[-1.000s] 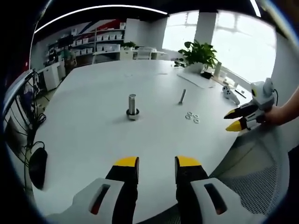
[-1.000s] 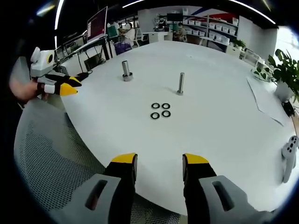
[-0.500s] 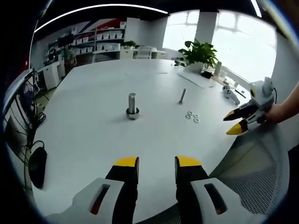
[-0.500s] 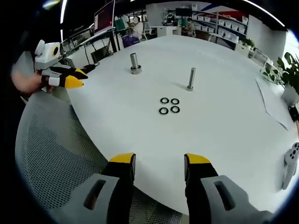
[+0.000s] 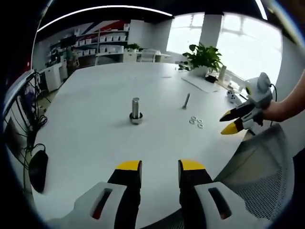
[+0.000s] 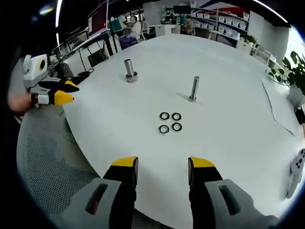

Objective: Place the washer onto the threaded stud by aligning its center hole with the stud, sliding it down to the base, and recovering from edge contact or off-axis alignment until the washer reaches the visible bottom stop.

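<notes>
1. My right gripper [image 6: 157,164] hangs over the near edge of the white table [image 6: 228,129], jaws spread and holding nothing; it points toward the four washers [image 6: 170,122].

2. My left gripper [image 5: 159,167] is likewise spread and empty, aimed across the table at the thick stud [image 5: 136,110].

3. The washers lie flat in a tight two-by-two cluster, just on my side of the thin threaded stud [image 6: 193,89], near it but apart. None is on either stud yet, so I judge the task not begun.

4. The thick stud, standing on a broader base, is well apart from the washers, on the far side from the thin stud.

5. Risk, pickup: the washers sit almost touching and flat on the table. Closing the jaws on one could nudge its neighbours or pinch two at once; a thin flat ring may also slip out.

6. Risk, placement: a washer gripped tilted could catch its edge on the stud tip or bind on the threads off-axis, stopping short of the base.

7. Risk, collision: a sideways approach could knock the slender stud over.

8. Containers: I see none on the table; the potted plant [image 5: 204,56] stands at its far edge beyond the washers.
</notes>
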The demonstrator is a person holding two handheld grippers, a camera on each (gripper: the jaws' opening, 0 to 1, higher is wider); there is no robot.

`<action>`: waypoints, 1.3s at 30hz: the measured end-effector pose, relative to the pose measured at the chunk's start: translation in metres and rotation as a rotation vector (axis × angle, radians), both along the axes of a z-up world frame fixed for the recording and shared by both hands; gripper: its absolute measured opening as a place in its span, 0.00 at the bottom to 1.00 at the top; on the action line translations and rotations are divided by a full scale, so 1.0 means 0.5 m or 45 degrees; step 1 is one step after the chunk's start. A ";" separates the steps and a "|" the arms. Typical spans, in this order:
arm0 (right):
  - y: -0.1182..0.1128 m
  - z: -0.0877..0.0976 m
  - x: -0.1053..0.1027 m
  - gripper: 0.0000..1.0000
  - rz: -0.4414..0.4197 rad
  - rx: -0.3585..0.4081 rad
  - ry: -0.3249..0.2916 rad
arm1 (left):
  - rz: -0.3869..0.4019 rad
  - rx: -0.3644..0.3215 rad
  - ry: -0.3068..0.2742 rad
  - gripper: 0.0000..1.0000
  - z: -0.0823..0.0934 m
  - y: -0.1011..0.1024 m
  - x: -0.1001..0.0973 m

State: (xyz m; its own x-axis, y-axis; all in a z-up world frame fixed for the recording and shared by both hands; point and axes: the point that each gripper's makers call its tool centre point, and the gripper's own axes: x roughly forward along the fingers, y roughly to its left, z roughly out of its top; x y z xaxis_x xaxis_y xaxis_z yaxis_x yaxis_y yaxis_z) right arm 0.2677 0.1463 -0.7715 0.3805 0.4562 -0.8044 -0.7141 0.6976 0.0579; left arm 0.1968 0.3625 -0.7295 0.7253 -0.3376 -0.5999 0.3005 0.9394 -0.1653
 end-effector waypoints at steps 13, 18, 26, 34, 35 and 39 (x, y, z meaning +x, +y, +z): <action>0.023 -0.012 0.038 0.34 -0.059 -0.030 0.085 | 0.013 -0.021 -0.010 0.28 0.004 0.002 0.002; 0.041 -0.008 0.057 0.30 -0.031 -0.060 0.057 | 0.019 -0.026 -0.005 0.28 0.003 0.004 0.002; 0.057 -0.042 0.053 0.23 0.030 -0.143 0.137 | 0.013 -0.018 -0.004 0.28 0.002 0.002 0.000; 0.062 -0.050 0.063 0.21 0.059 -0.168 0.136 | 0.020 -0.016 -0.002 0.28 0.002 0.005 -0.001; 0.063 -0.050 0.065 0.21 0.055 -0.166 0.142 | 0.021 -0.015 -0.003 0.28 0.002 0.005 0.000; 0.069 -0.050 0.070 0.19 0.137 -0.209 0.143 | 0.020 -0.008 -0.003 0.28 0.002 0.005 0.000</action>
State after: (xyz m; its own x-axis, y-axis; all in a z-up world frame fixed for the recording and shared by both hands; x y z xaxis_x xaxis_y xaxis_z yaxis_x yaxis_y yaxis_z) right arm 0.3025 0.1808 -0.7964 0.2403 0.3491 -0.9058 -0.7803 0.6244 0.0336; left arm 0.1969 0.3650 -0.7287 0.7321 -0.3300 -0.5959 0.2864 0.9429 -0.1704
